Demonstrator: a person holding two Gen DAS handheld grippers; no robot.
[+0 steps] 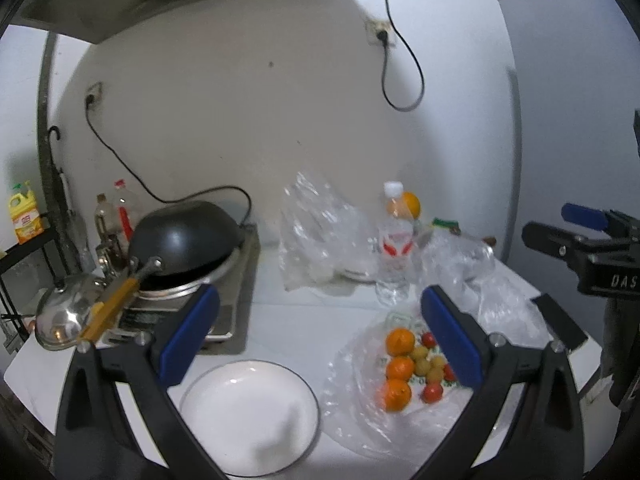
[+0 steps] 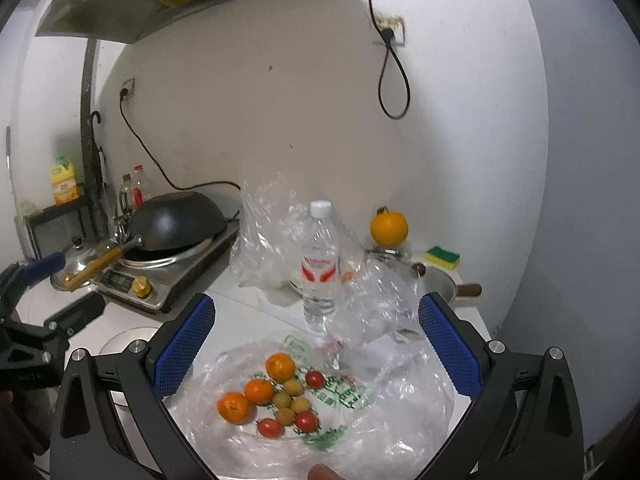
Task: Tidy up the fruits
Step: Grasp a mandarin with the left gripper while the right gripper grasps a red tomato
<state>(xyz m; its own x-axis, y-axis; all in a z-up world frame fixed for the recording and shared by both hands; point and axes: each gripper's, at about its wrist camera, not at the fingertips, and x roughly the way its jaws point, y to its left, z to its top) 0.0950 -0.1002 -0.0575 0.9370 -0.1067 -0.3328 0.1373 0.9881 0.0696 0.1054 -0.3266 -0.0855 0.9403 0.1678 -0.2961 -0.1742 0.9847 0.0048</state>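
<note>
- Both claws, left claw [image 1: 320, 336] and right claw [image 2: 316, 340], are spread and carry nothing.
- White plate [image 1: 224, 436] is bare.
- All fruits [image 2: 276, 396] lie on the plastic bag [image 2: 400, 432], at 3 o'clock from the plate; sorting not begun.

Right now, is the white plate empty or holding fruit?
Empty: the white plate shows bare; the fruits lie on the plastic bag beside it.

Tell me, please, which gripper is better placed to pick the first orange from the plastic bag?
Probably the right gripper: it is open with the oranges centred between its fingers, whereas the left gripper faces mostly the white plate.
</note>
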